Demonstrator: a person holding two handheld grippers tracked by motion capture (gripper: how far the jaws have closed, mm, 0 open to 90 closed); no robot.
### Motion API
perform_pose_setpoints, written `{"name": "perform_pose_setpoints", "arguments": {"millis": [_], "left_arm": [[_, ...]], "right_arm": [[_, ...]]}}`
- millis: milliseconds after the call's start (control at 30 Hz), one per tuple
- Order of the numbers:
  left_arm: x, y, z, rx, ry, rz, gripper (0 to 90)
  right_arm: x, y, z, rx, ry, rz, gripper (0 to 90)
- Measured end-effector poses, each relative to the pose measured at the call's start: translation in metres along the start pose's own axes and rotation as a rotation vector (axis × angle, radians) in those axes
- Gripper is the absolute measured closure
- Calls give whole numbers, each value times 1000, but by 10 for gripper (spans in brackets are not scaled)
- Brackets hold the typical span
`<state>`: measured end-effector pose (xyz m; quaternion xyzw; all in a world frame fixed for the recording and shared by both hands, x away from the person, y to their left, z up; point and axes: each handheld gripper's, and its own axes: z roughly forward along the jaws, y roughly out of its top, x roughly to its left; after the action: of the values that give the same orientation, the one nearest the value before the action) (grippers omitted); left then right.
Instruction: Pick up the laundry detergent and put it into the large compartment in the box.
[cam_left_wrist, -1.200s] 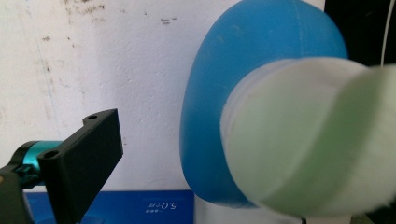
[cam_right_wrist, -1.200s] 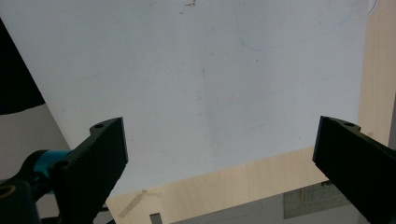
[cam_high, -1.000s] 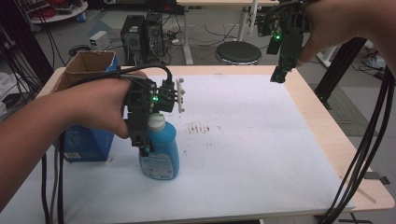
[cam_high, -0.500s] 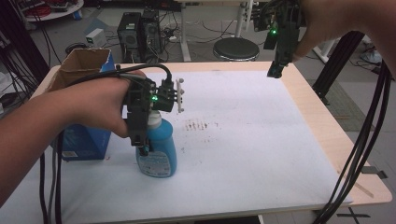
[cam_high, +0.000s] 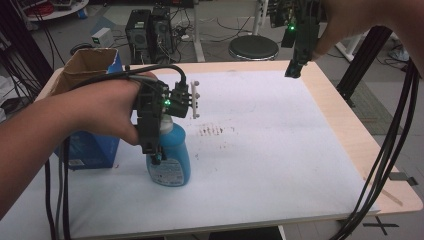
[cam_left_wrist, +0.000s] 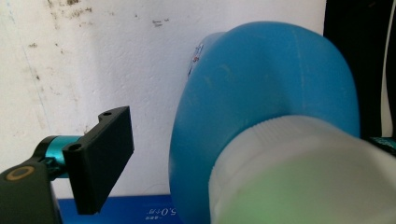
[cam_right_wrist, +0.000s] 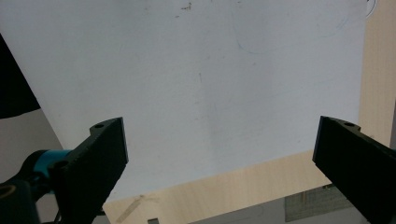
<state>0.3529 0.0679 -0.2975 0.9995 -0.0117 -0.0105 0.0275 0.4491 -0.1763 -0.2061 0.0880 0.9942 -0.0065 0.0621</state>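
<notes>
A blue detergent bottle (cam_high: 170, 161) with a white cap stands upright on the white-covered table (cam_high: 280, 165), at its left side. My left gripper (cam_high: 156, 149) points down over it, jaws on either side of the cap. In the left gripper view the bottle (cam_left_wrist: 261, 93) looms close. One finger (cam_left_wrist: 100, 158) stands clear of the cap with a gap; the other is hidden behind it. These jaws have just been closing. My right gripper (cam_high: 293, 69) hangs high over the table's far right corner, open (cam_right_wrist: 219, 163) and empty.
An open carton (cam_high: 87, 70), blue outside and brown inside, stands just left of the bottle, behind my left hand. Brown stains (cam_high: 215, 131) mark the table cover near its middle. Cables (cam_high: 390, 150) hang along the right edge. A stool (cam_high: 252, 47) and computer towers (cam_high: 150, 25) stand beyond the table.
</notes>
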Motion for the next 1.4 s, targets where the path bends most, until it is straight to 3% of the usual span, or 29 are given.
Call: {"name": "perform_pose_setpoints", "arguments": {"millis": [267,1400], "left_arm": [[-1,0,0,7,2,6,178],[-7,3,0,21,4,34,293]], "right_arm": [[-2,-3,1,1,0,7,22],[-2,-2,4,9,1,15,22]]}}
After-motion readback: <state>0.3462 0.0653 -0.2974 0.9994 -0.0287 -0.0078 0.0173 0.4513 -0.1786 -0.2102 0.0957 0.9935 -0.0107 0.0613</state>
